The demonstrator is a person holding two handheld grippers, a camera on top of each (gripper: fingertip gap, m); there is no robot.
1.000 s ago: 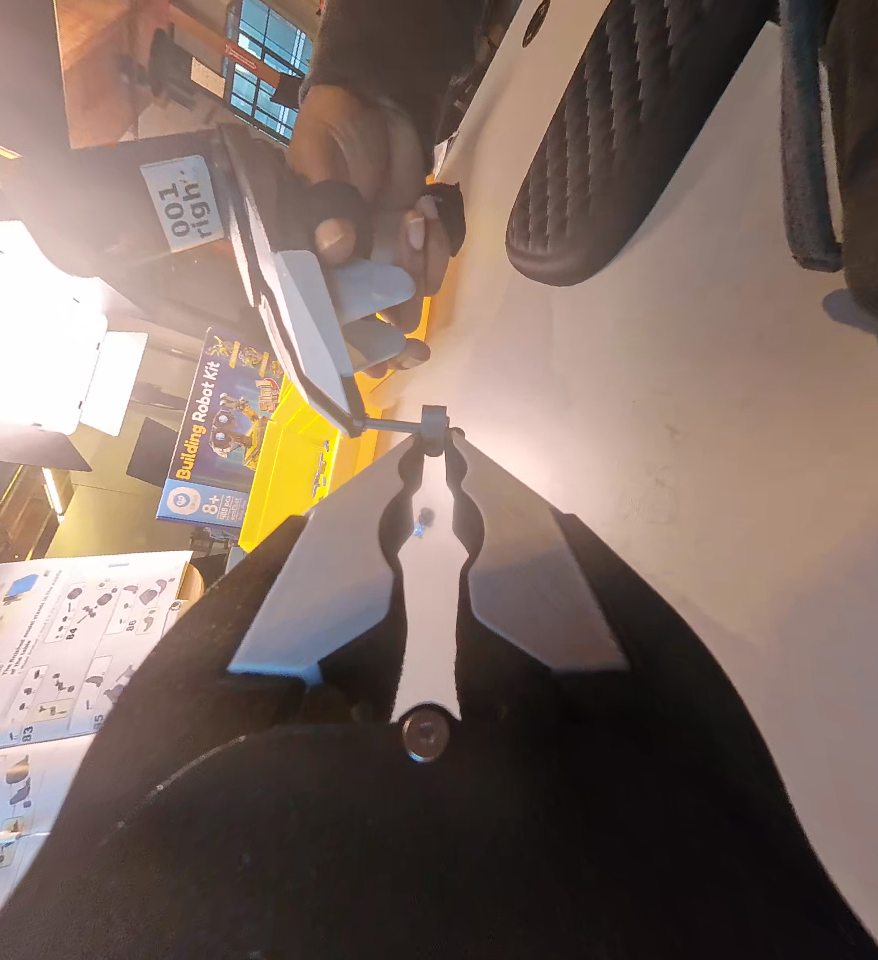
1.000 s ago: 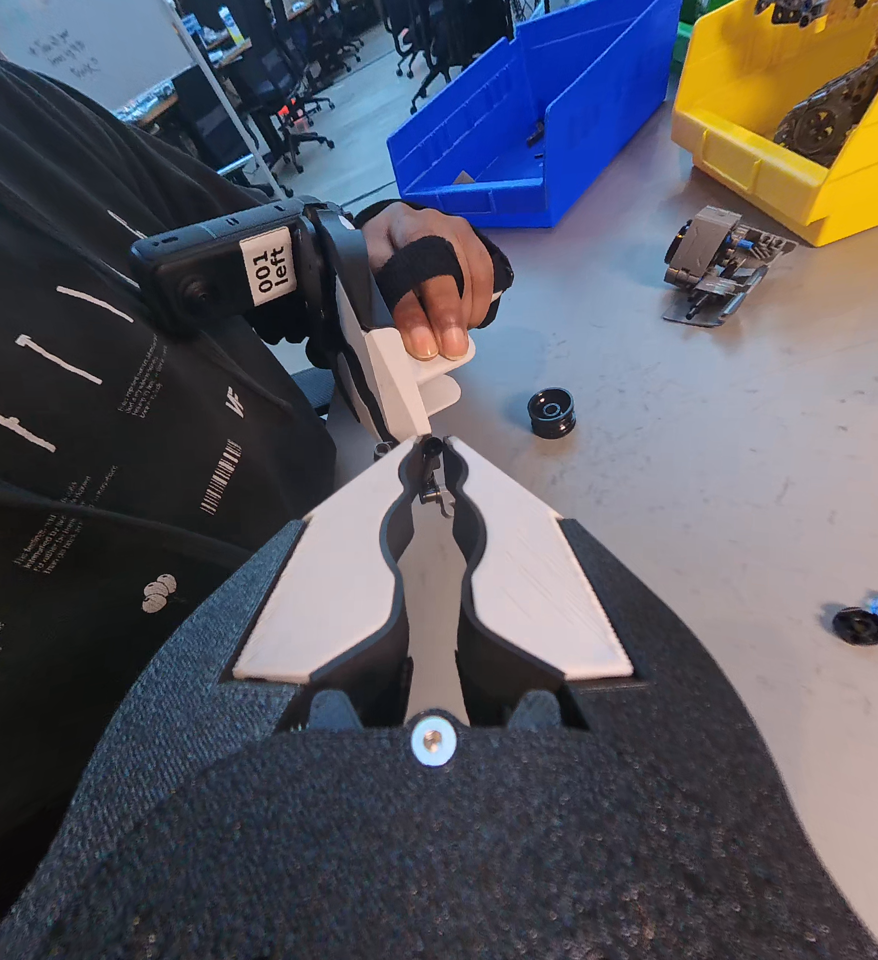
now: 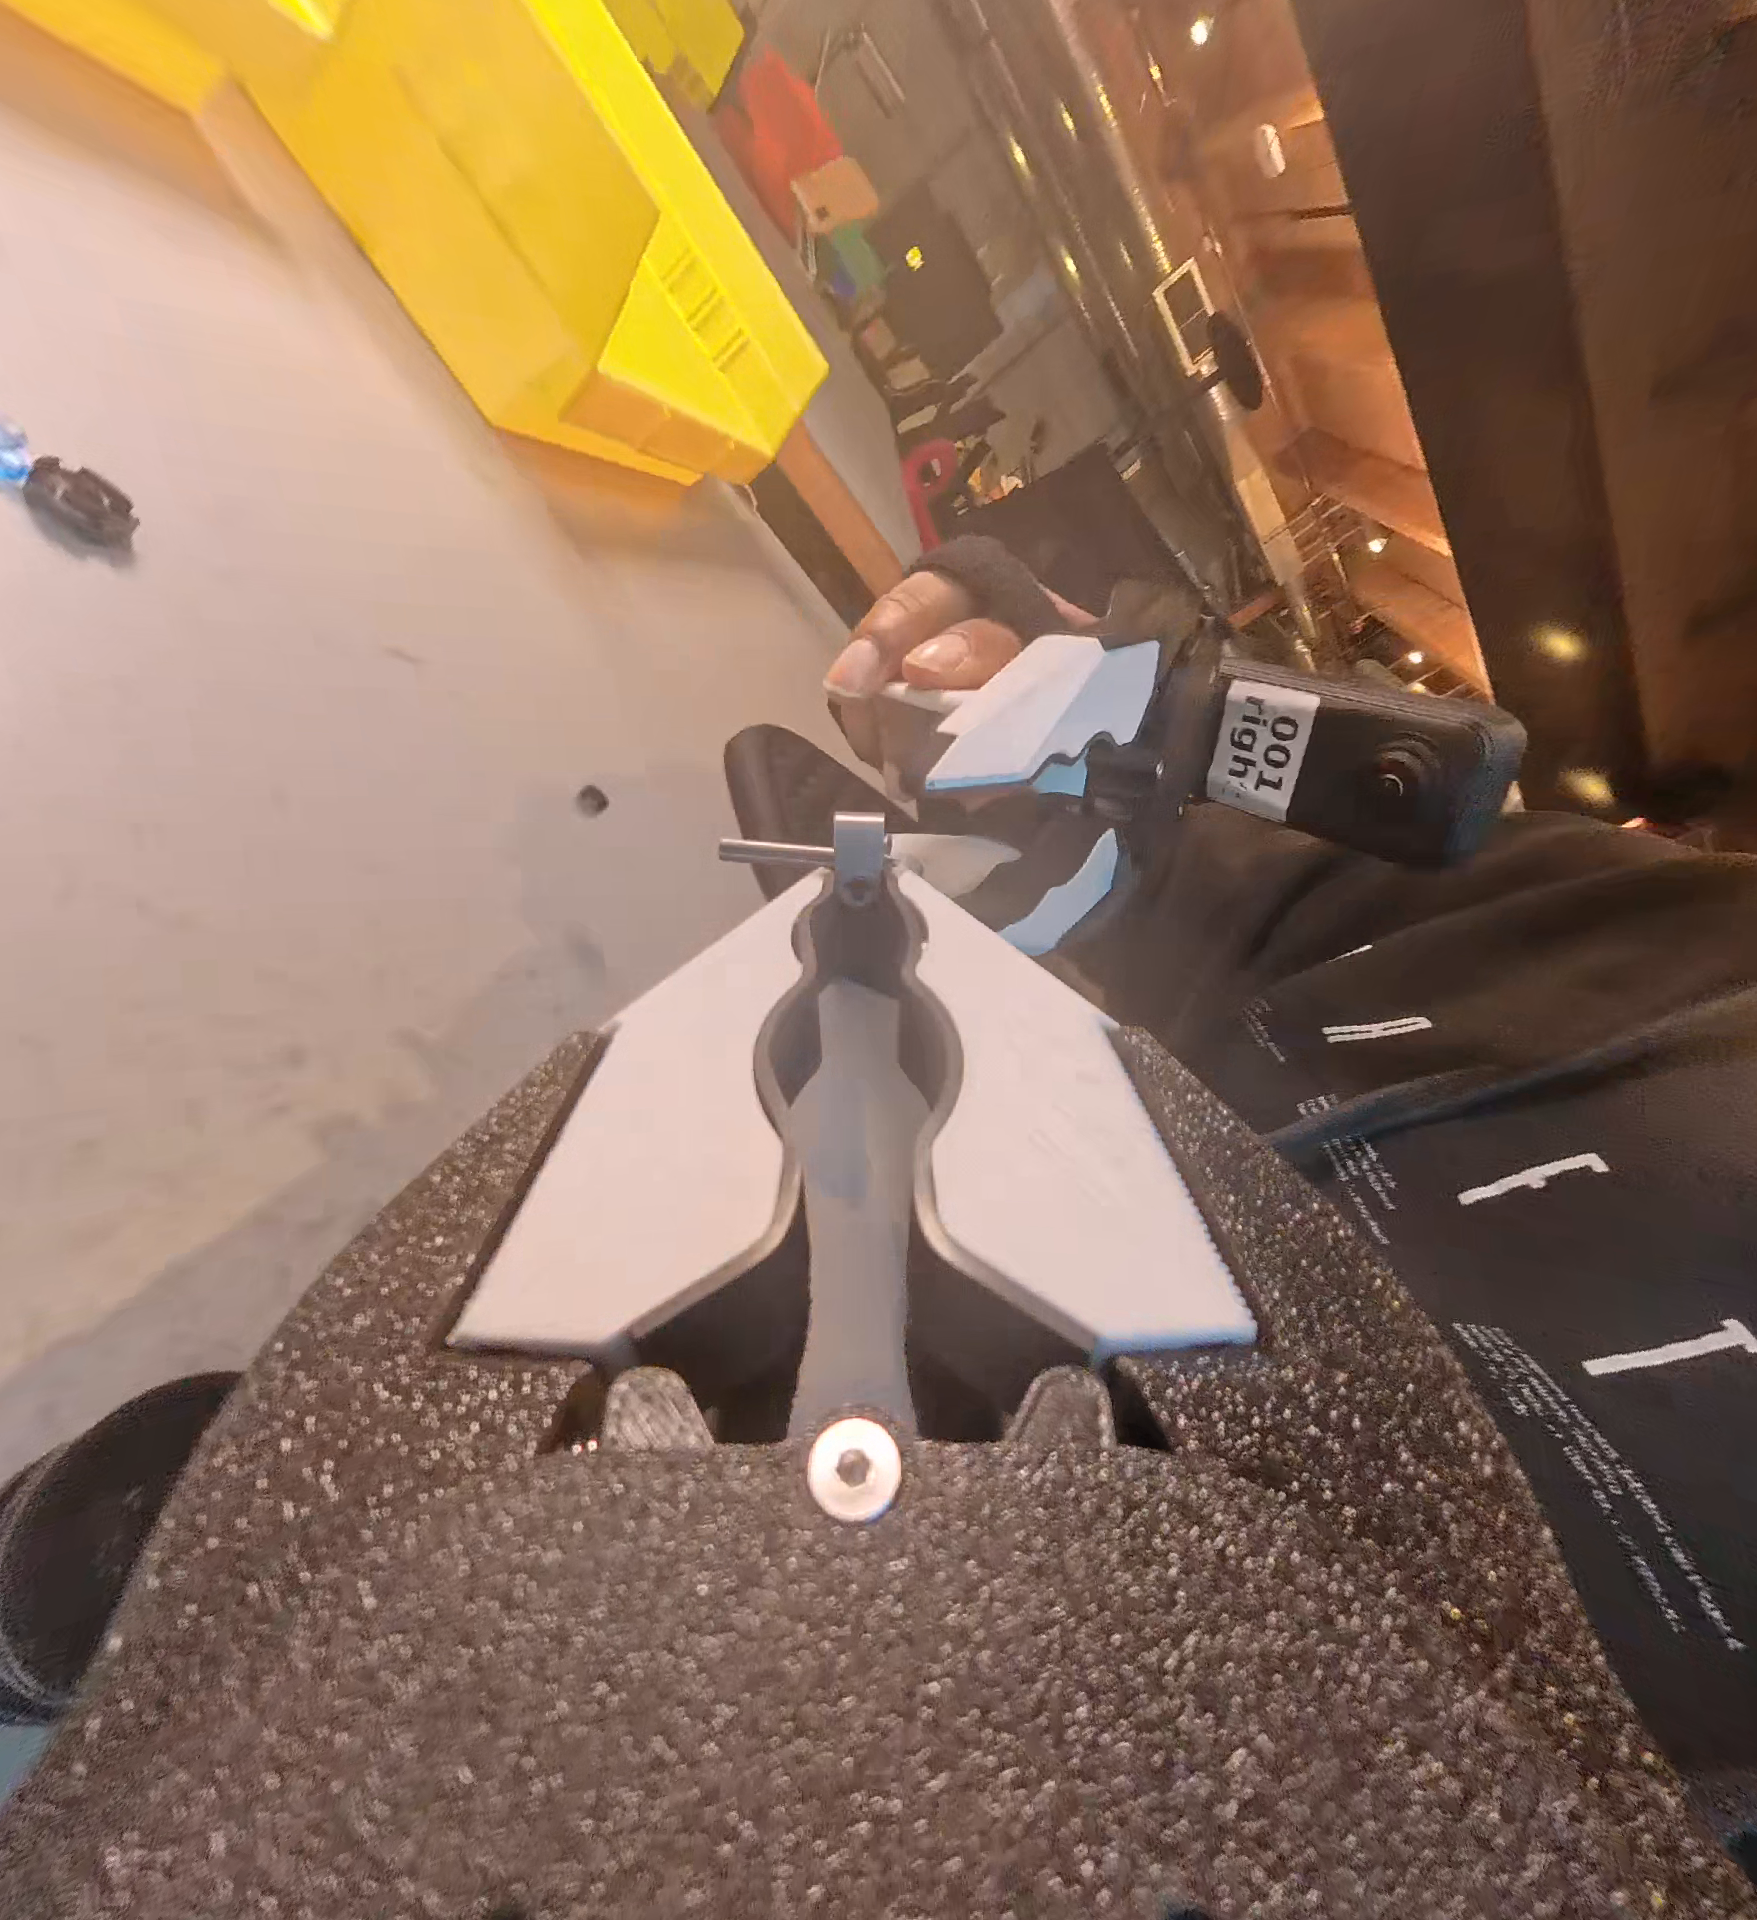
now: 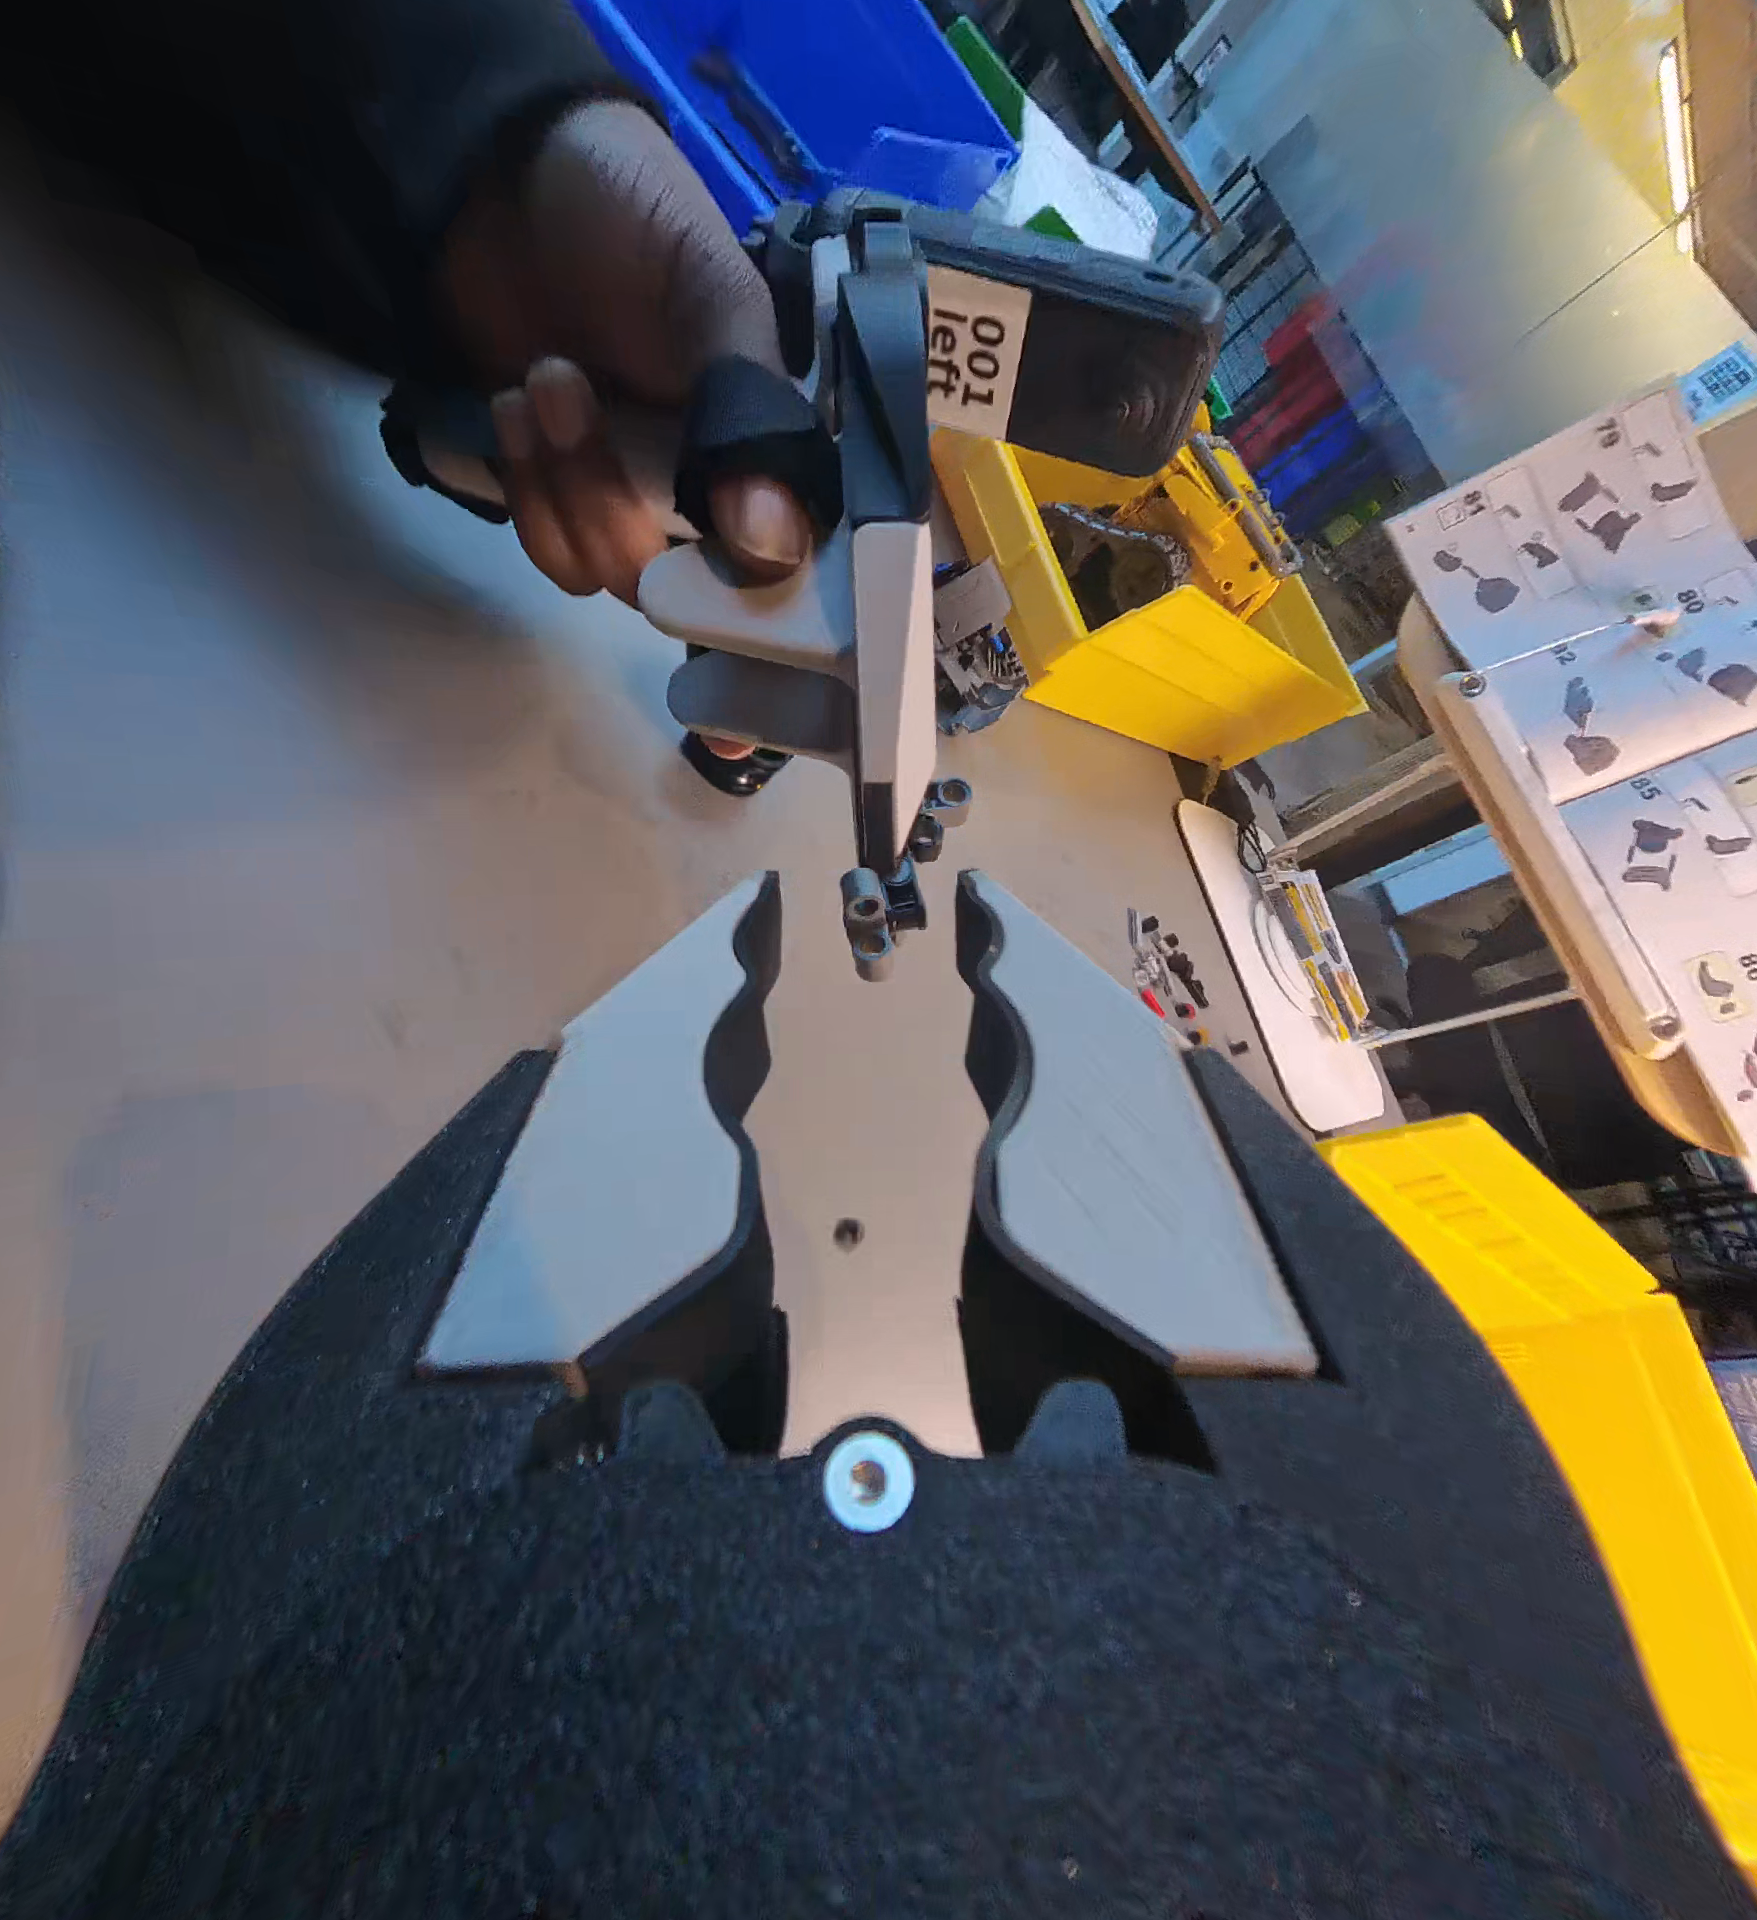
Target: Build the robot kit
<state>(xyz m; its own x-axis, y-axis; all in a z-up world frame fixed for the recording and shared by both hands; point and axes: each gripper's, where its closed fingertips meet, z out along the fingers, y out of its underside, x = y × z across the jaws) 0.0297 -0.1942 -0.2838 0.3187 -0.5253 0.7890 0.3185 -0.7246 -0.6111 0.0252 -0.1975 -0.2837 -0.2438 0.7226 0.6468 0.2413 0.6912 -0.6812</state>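
Two grippers over the grey desk (image 3: 230, 935). Left gripper (image 3: 858, 883) fingers closed on a small grey connector piece (image 3: 858, 836) with a pin sticking out sideways, right at the tips. Right gripper (image 4: 866, 883) fingers spread apart, empty, that piece (image 4: 879, 914) just past the tips. Black wheel (image 3: 32, 1558) beside left gripper's base. Further out: black gear (image 3: 82, 504), yellow bin (image 3: 593, 260).
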